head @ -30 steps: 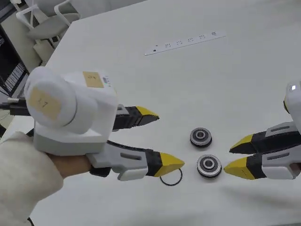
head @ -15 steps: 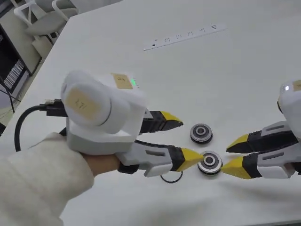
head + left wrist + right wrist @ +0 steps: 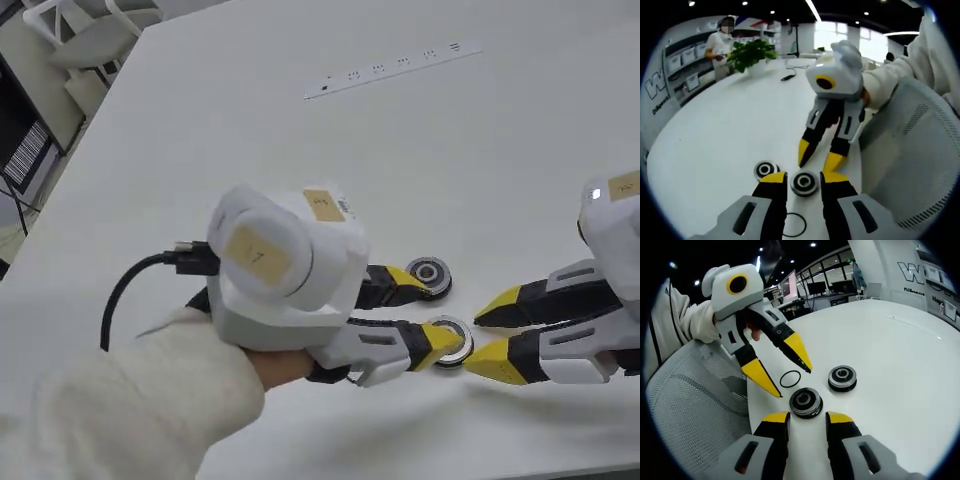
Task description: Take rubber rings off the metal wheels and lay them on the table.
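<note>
The left gripper (image 3: 446,313) is straddling the near wheel (image 3: 805,183), jaws spread; the right gripper (image 3: 480,342) is facing it, jaws spread too.

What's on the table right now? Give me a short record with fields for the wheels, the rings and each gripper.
surface: white table
wheels: near wheel and far wheel, both lying flat, apart
loose ring: one rubber ring flat on the table beside the near wheel
left gripper: open, near wheel between its jaw tips
right gripper: open, facing the left one, tips just short of the near wheel
</note>
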`<state>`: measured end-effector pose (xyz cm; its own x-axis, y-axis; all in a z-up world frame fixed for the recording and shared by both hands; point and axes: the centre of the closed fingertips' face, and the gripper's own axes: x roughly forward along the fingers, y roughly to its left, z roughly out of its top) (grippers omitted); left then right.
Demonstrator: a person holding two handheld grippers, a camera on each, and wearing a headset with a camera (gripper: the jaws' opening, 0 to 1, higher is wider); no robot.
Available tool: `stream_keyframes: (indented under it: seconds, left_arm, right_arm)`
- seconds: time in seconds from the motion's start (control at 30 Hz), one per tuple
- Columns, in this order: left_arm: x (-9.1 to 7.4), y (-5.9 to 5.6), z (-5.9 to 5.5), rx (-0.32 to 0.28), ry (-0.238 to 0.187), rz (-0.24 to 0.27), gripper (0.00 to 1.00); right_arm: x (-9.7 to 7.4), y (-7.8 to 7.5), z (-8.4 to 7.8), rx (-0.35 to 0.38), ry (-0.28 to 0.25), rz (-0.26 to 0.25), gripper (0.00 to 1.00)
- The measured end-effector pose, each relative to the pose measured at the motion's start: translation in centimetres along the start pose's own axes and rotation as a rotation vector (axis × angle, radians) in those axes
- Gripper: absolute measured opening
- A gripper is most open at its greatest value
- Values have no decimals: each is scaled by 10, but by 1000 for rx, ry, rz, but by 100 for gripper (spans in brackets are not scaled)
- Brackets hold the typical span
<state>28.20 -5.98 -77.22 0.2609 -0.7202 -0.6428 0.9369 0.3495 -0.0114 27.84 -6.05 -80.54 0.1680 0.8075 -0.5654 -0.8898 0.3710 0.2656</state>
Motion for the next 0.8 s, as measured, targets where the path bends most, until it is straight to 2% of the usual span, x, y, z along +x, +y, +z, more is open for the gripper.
stream_keyframes:
  seconds: [0.13,0.27,0.37,0.53,0.57,0.67,0.7,0.77,0.8]
  left_arm:
    - [7,-2,-7,1,23,8,24]
    - [13,-7,-12,6,35,-9,21]
    - [14,-4,-13,6,41,14,18]
    - [16,-1,-20,2,60,27,17]
    - [15,-1,-18,-1,47,26,17]
    - [14,-2,-19,-8,45,24,16]
    - [13,-2,-19,2,44,23,16]
    - [13,-2,-18,115,50,22,14]
    - [13,-3,-19,101,54,29,14]
  right_arm:
    - [1,0,0,2,-2,0,25]
    - [3,0,-2,-4,4,2,25]
    - [4,0,-1,-9,4,1,25]
    - [5,0,0,-26,4,0,24]
    - [5,0,0,-32,3,0,24]
    - [6,1,1,-42,2,8,26]
    - [7,1,1,-48,5,6,26]
    - [8,1,-1,-61,12,6,26]
    - [8,1,-1,-61,15,5,26]
